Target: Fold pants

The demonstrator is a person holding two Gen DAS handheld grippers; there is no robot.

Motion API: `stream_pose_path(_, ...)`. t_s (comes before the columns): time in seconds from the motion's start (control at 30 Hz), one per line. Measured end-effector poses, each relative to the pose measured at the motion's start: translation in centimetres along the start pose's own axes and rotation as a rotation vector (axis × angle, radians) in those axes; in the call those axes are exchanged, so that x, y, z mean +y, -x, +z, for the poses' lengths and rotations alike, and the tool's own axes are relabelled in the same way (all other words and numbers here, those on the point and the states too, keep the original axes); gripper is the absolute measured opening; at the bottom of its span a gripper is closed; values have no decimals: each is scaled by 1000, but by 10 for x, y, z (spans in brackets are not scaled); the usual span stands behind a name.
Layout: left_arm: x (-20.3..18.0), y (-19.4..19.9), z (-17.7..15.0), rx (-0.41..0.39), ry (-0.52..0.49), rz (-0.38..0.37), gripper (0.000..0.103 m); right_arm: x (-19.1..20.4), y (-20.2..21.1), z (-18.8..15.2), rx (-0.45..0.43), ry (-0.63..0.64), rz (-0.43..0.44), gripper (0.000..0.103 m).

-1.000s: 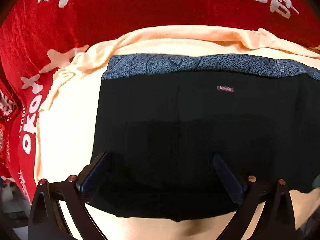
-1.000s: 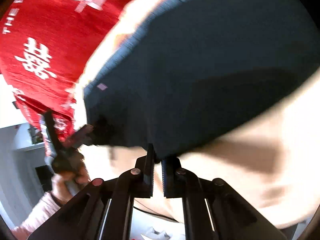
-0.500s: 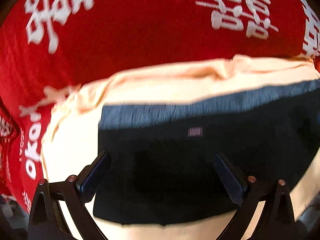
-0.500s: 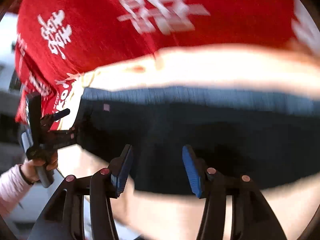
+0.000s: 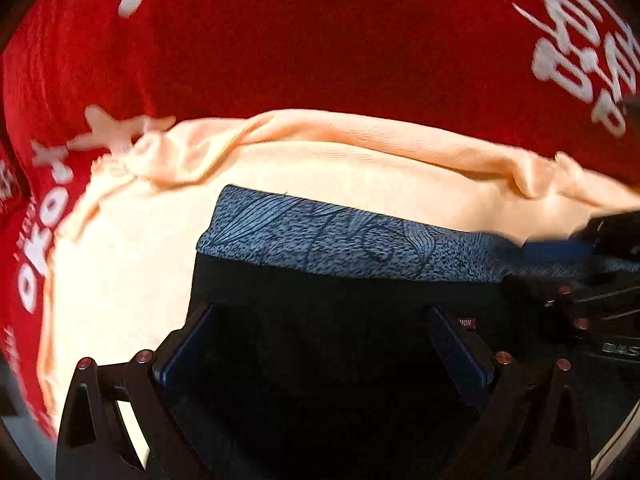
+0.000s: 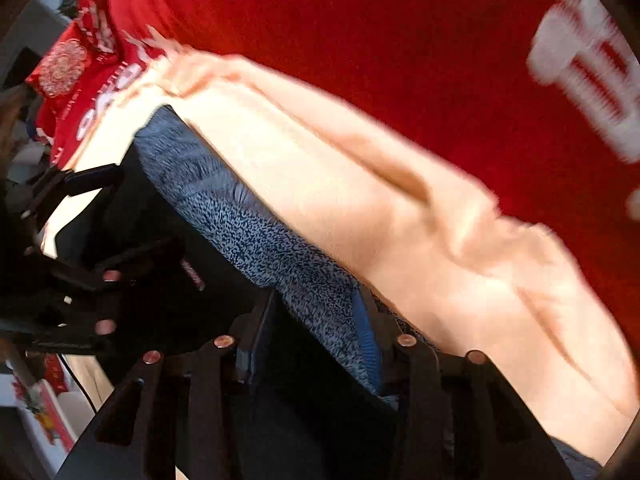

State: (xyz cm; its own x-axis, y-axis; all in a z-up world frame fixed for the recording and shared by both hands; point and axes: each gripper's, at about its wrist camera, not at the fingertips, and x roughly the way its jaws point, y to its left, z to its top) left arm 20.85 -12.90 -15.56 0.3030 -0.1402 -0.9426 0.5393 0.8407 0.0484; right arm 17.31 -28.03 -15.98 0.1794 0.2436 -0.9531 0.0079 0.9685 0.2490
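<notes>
Moved since earlier: right hand-held gripper (image 6: 316, 332) is swinging over to the patterned waistband edge of the pants (image 5: 328, 360), having been at their lower hem a second ago.
Right jaws: narrowing now, with the blue-grey waistband (image 6: 280, 256) lying between the blue pads; whether they are pressing it I cannot tell.
Left hand-held gripper (image 5: 320, 348): standing wide over the black cloth, gripping nothing.
Pants: lying folded and flat on a peach cloth (image 5: 120, 280).
Surroundings: red blanket (image 5: 320, 40) with white lettering is spreading under and beyond the peach cloth.
In the way: each gripper is crowding the other's view.
</notes>
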Motion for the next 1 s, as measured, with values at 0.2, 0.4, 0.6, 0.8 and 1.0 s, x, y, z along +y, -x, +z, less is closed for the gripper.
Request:
stream_pose_path(0.2, 19, -9, 7, -2, 68, 55, 103, -2, -11, 28, 17, -133, -21, 9)
stream_pose_path(0.4, 17, 23, 10, -25, 2, 21, 103, -8, 48, -4, -66, -218, 0, 24)
stream_pose_path(0.6, -6, 1, -11, 43, -48, 57, 103, -79, 91, -98, -16, -383, -148, 41)
stream_pose_path(0.8, -28, 26, -11, 58, -91, 81, 103, -142, 141, -189, -65, -584, -196, 41)
stream_pose_path(1.0, -111, 69, -11, 31, -225, -9, 103, -212, 224, -258, -177, -662, -267, 41)
